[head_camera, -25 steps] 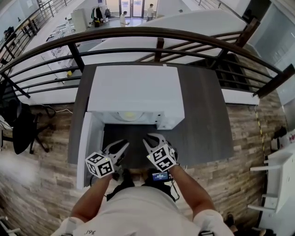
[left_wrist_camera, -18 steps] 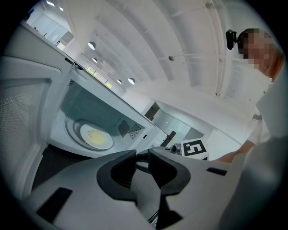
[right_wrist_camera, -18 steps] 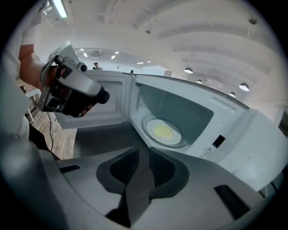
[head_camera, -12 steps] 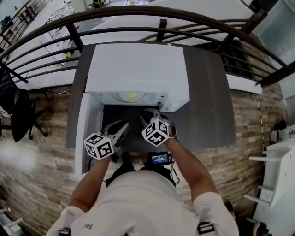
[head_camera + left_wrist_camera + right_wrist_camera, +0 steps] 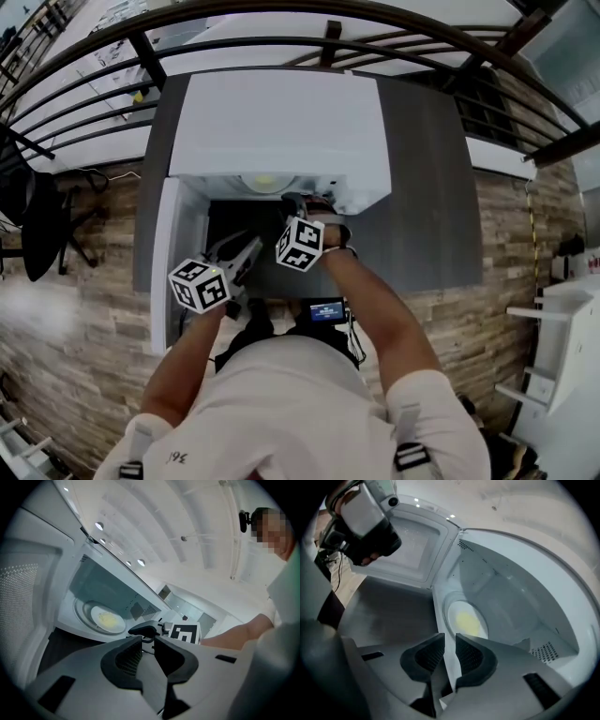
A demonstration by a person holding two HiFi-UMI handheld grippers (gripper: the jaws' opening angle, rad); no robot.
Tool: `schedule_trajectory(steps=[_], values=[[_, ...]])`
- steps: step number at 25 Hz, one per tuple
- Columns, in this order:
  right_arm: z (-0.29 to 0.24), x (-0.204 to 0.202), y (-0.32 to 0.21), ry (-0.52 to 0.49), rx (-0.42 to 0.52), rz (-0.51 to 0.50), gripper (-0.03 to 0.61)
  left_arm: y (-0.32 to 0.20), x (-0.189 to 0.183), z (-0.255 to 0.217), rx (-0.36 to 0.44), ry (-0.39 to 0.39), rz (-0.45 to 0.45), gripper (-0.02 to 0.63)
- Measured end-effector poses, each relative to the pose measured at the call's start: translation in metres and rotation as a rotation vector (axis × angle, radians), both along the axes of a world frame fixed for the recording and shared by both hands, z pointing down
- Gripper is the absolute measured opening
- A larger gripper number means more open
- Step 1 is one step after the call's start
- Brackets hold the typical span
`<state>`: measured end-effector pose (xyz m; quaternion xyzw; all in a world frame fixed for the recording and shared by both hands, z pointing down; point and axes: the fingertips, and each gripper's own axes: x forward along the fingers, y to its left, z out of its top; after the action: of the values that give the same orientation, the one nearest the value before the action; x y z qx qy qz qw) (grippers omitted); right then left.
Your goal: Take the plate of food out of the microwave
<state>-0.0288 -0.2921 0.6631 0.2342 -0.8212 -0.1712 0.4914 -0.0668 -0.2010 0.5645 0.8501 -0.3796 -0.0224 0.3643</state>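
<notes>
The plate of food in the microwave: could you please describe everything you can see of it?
The plate is round, white and shallow, with a pale yellow heap of food at its middle; what the food is cannot be told. It lies flat and centred on the glass turntable inside the white microwave, whose door stands open to the left. Nothing else touches it: the right gripper points towards it but is short of it, jaws apart and empty.

Seen from my head, the microwave [image 5: 281, 131] top hides most of the plate [image 5: 265, 183]. My right gripper [image 5: 450, 638] covers its near rim. The food [image 5: 467, 622] is a yellow blur I can't identify.
</notes>
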Motion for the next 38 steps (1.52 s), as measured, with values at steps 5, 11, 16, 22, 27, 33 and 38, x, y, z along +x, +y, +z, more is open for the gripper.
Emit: schedule_trajectory(steps=[5,11,16,22,27,33,38], values=[[0.010,-0.004,-0.012,0.135,0.065,-0.081,0.051,-0.003,-0.001,0.008,-0.019,-0.006,-0.007,0.064],[0.014,-0.013,-0.012,0.212,0.143,-0.141,0.051,-0.009,0.000,0.013,-0.034,-0.009,-0.005,0.064],[0.013,-0.025,-0.020,0.272,0.184,-0.185,0.051,-0.012,-0.001,0.017,-0.042,-0.008,-0.005,0.064],[0.019,-0.024,-0.026,0.336,0.189,-0.213,0.051,-0.015,-0.001,0.018,-0.046,-0.010,-0.002,0.064],[0.023,-0.019,-0.032,0.366,0.196,-0.203,0.051,-0.017,0.000,0.021,-0.052,-0.009,0.004,0.064],[0.032,-0.022,-0.034,0.393,0.192,-0.199,0.051,-0.016,-0.005,0.024,-0.064,-0.012,-0.007,0.064],[0.028,-0.017,-0.035,0.399,0.234,-0.211,0.025,-0.018,0.000,0.029,-0.075,-0.008,-0.008,0.064]])
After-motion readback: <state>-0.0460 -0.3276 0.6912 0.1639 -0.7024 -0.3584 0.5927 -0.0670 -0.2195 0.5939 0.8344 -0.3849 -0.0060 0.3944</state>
